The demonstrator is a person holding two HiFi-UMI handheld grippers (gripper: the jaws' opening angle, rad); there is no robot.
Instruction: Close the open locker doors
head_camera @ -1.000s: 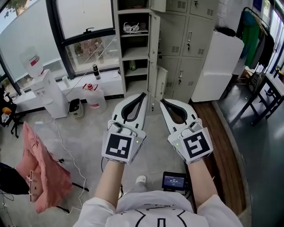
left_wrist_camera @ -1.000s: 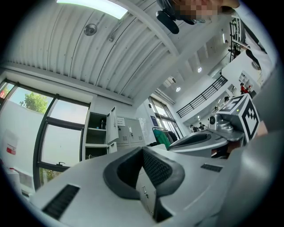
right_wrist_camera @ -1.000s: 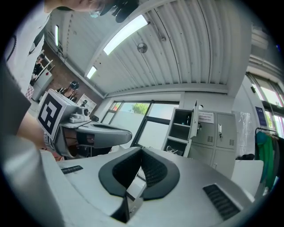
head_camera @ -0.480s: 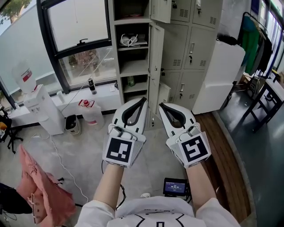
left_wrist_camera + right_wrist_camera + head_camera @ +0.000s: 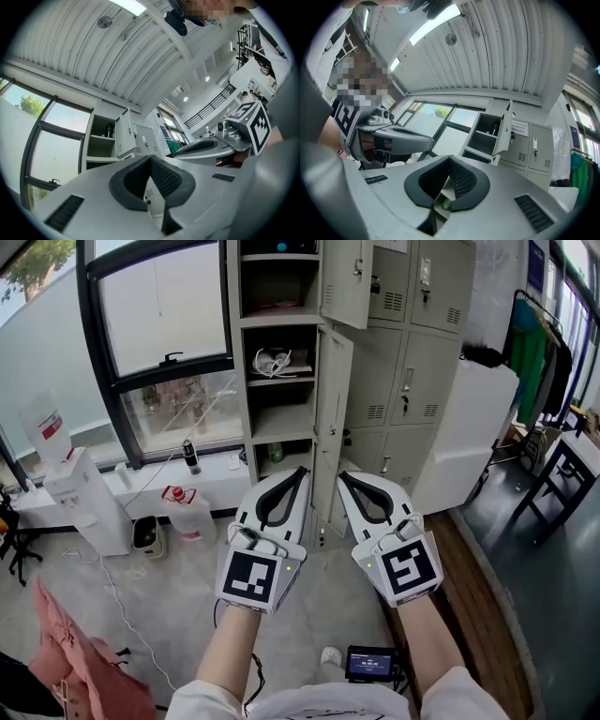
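The top locker compartment [image 5: 277, 247] is cut off by the head view's upper edge.

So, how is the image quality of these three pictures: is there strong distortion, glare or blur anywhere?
Head view: sharp, lit by daylight from the window; the straight edges of the lockers lean and bend toward the borders. Left gripper view: strong fisheye with black rounded corners; the ceiling light is blown out to white. Right gripper view: the same fisheye and dark corners; the ceiling lamp glares.

My left gripper [image 5: 300, 470] and right gripper [image 5: 343, 475] are pale grey, black-lined, each bearing a black-and-white marker cube [image 5: 251, 576]; my shirt [image 5: 319, 705] is white.
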